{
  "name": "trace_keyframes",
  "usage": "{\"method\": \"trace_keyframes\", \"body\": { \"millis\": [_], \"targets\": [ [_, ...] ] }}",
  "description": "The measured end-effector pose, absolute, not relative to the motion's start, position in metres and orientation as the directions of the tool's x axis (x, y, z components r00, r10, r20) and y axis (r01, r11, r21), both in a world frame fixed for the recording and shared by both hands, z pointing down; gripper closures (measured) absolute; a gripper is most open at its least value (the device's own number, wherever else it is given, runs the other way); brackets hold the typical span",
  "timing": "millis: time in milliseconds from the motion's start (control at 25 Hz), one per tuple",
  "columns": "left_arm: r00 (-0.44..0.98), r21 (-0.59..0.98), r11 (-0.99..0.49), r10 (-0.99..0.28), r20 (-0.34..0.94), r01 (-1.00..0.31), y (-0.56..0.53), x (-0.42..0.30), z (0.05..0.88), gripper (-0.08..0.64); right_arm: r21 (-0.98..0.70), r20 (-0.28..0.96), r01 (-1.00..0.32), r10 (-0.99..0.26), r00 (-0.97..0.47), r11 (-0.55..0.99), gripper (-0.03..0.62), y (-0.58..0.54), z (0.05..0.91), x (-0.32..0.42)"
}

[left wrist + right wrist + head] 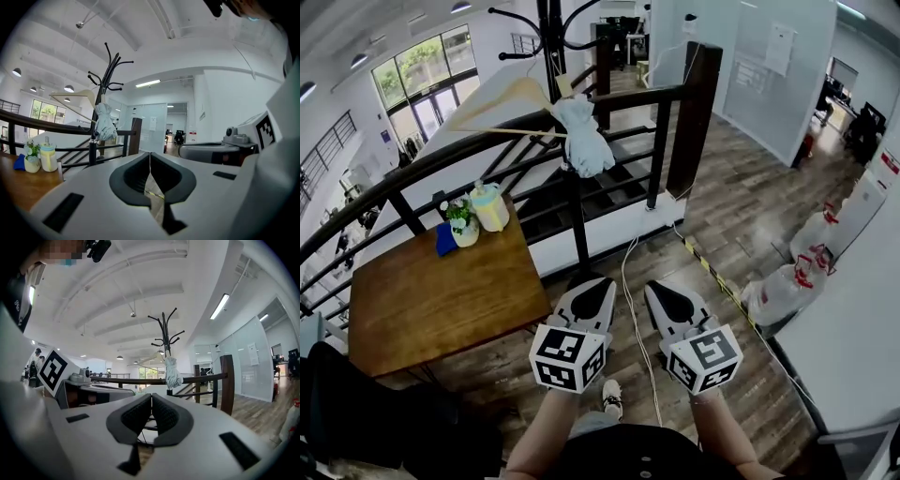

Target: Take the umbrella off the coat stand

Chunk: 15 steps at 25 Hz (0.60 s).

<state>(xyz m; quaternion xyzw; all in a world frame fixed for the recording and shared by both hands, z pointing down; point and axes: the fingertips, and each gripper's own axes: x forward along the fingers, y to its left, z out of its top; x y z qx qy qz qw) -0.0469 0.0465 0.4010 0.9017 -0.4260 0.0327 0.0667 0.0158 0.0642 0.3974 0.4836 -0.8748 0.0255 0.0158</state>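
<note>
A black coat stand (pixel 549 37) rises behind the railing, straight ahead of me. A folded pale blue umbrella (pixel 582 139) hangs from it, beside a wooden hanger (pixel 502 105). My left gripper (pixel 596 281) and right gripper (pixel 655 286) are held side by side, low, a good way short of the stand. Both point toward it, shut, with nothing between the jaws. In the left gripper view the umbrella (pixel 105 123) hangs far off, up and left of the jaw tips (pixel 150 154). In the right gripper view the umbrella (pixel 172 372) is just above the tips (pixel 152 395).
A wooden table (pixel 441 300) at the left carries a small potted plant (pixel 461 223) and a yellow bottle (pixel 490 206). A black railing (pixel 609 98) with a dark post (pixel 694 112) fences off stairs. A white cable (pixel 633 309) lies on the floor. White bags (pixel 787 281) sit at the right.
</note>
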Motion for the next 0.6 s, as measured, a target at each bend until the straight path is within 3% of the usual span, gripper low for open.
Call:
{"method": "trace_keyframes", "body": {
  "millis": [600],
  "targets": [
    [0.582, 0.079, -0.578, -0.810, 0.067, -0.813, -0.110, -0.083, 0.375, 0.543, -0.005, -0.007, -0.818, -0.818, -0.575, 0.575, 0.563, -0.094, 0.366, -0.011]
  ]
}}
